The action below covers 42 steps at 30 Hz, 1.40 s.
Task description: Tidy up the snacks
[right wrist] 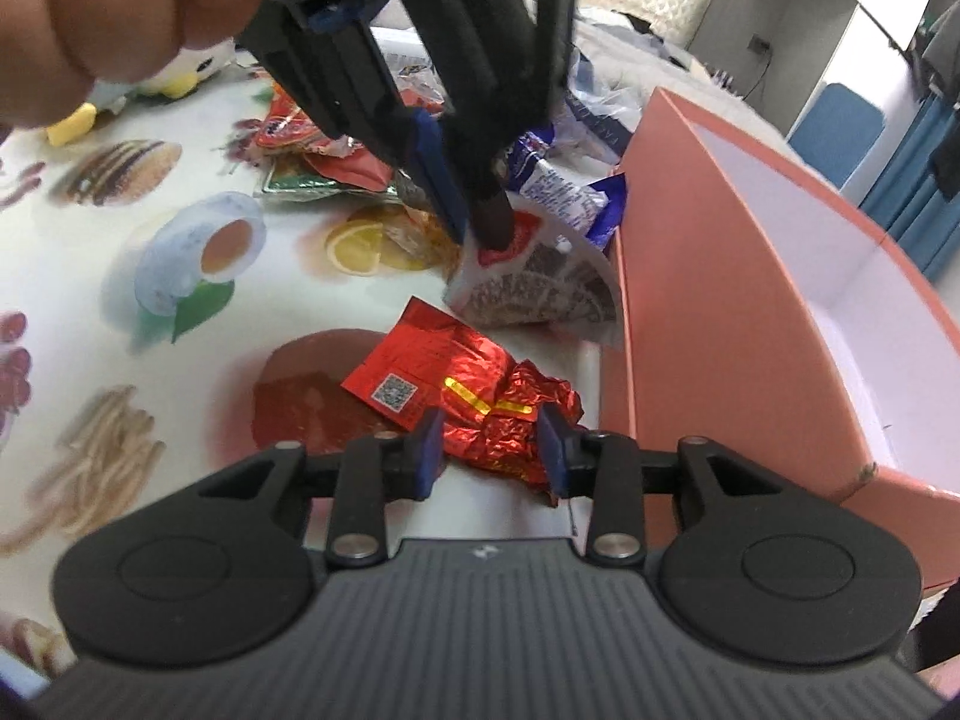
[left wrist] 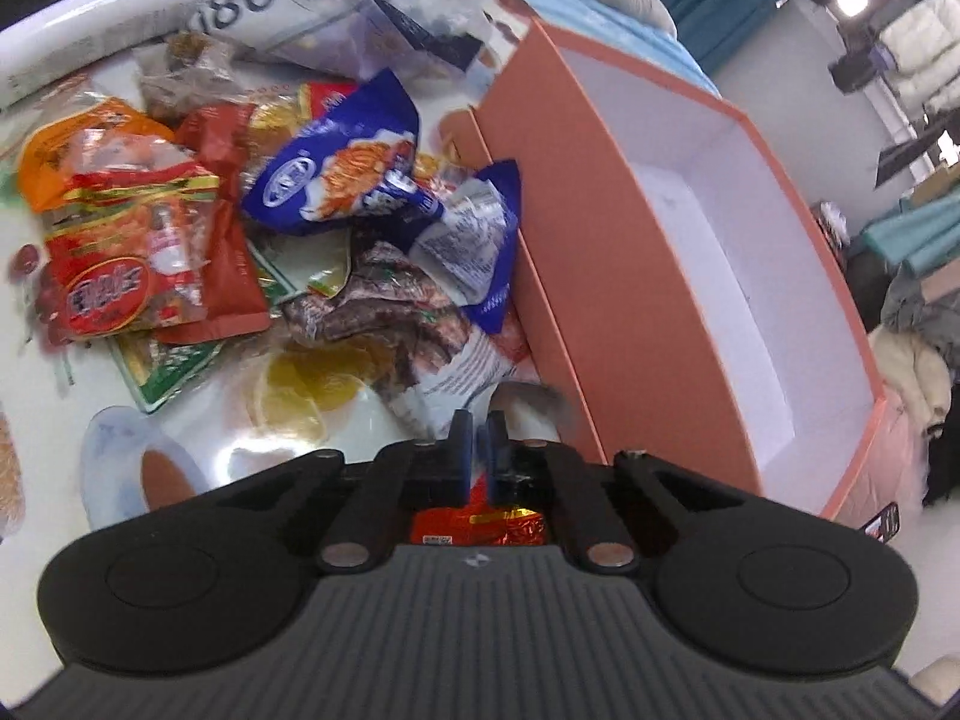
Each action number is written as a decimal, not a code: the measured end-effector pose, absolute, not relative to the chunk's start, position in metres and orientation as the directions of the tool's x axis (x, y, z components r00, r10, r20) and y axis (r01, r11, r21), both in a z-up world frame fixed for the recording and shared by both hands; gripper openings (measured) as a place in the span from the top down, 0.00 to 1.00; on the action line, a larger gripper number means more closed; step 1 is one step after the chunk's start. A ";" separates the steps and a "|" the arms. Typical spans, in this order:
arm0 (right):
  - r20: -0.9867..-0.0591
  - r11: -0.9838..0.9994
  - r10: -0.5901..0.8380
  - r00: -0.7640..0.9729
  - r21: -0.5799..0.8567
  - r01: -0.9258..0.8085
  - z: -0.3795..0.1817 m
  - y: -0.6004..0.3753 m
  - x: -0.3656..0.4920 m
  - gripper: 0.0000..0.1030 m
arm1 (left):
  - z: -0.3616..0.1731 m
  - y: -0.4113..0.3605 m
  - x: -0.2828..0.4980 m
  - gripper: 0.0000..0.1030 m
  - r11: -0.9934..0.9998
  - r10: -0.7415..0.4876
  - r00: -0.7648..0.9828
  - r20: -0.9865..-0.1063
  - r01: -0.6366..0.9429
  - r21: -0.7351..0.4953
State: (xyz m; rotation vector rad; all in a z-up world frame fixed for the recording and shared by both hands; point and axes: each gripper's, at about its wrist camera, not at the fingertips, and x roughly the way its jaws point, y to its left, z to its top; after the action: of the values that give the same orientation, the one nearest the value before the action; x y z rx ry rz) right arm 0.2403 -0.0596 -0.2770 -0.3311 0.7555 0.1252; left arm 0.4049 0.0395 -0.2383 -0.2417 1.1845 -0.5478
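Left wrist view, orange box bare white inside, left tool closed on brown-patterned packet, right tool part-open around red foil wrapper

Crinkled red foil wrapper gleams; orange box looks matt card; counter cover is glossy printed plastic.

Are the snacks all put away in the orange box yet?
Not yet. The orange box shows no snacks in the part we can see. The left gripper is pinching the corner of the brown-and-white packet beside the box. The right gripper is around the crinkly red foil packet, whether squeezing I cannot tell. The pile of snack packets still waits on the table.
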 end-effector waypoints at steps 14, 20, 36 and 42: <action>-0.738 0.930 0.123 0.664 -0.147 -0.336 -0.265 -0.053 0.231 0.64 | -0.223 0.097 0.356 0.95 0.857 -0.516 0.326 -0.792 0.200 -0.476; -0.738 0.932 0.162 0.655 -0.105 -0.348 -0.257 -0.057 0.217 0.65 | -0.218 0.078 0.362 0.90 0.838 -0.544 0.328 -0.772 0.261 -0.479; -0.718 0.978 0.091 0.690 -0.065 -0.197 -0.266 -0.069 0.230 0.50 | -0.243 0.050 0.381 0.73 0.874 -0.482 0.375 -0.792 0.275 -0.402; -0.746 0.978 0.119 0.655 -0.027 -0.208 -0.274 -0.071 0.235 0.59 | -0.247 0.063 0.378 0.92 0.865 -0.501 0.381 -0.777 0.227 -0.446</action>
State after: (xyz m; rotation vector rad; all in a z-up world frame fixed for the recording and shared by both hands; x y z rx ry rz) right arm 0.2347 -0.0711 -0.2738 -0.1136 0.8365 0.1861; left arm 0.3784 0.0627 -0.2475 -0.2854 1.0866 -0.4728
